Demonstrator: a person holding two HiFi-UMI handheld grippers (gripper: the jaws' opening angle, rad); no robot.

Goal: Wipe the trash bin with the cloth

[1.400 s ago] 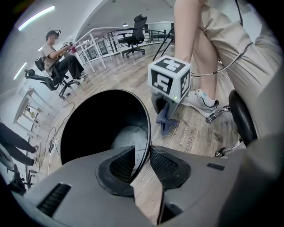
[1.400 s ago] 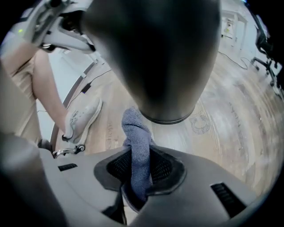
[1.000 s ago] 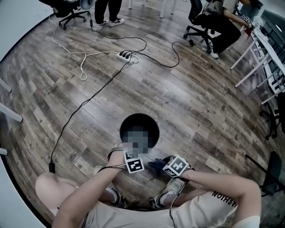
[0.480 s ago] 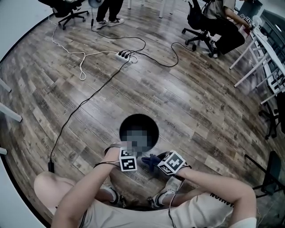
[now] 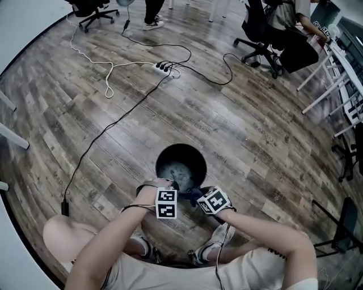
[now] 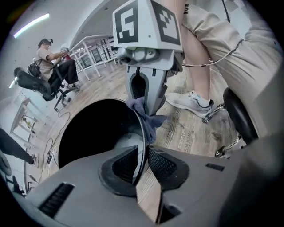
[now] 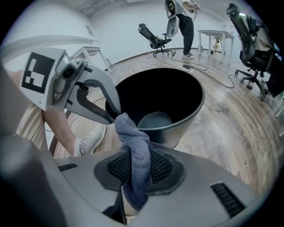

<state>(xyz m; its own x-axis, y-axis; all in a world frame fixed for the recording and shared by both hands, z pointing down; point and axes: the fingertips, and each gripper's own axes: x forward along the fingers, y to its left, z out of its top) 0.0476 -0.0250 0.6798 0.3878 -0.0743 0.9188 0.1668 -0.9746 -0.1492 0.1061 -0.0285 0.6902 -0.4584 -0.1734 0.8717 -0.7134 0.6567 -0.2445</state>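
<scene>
trash bin (image 5: 195,156): black, round, upright | cloth (image 7: 135,155): blue-grey, bunched at bin rim

**Open office floor**

A wide wood-plank floor (image 5: 244,130) fills the room. Wheeled office chairs stand far left (image 5: 92,12) and far right (image 5: 258,39), with a person (image 5: 295,51) seated at the right one. White-legged tables (image 5: 343,56) line the right edge. A power strip (image 5: 163,68) lies on the far floor, cables (image 5: 108,130) trailing from it.

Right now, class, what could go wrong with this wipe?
The left claw has just been closing its jaws on the rim of the trash bin; held at one edge only, the bin may tip under hard wiping.
The cloth sits bunched in the right claw; it could slip out.
</scene>
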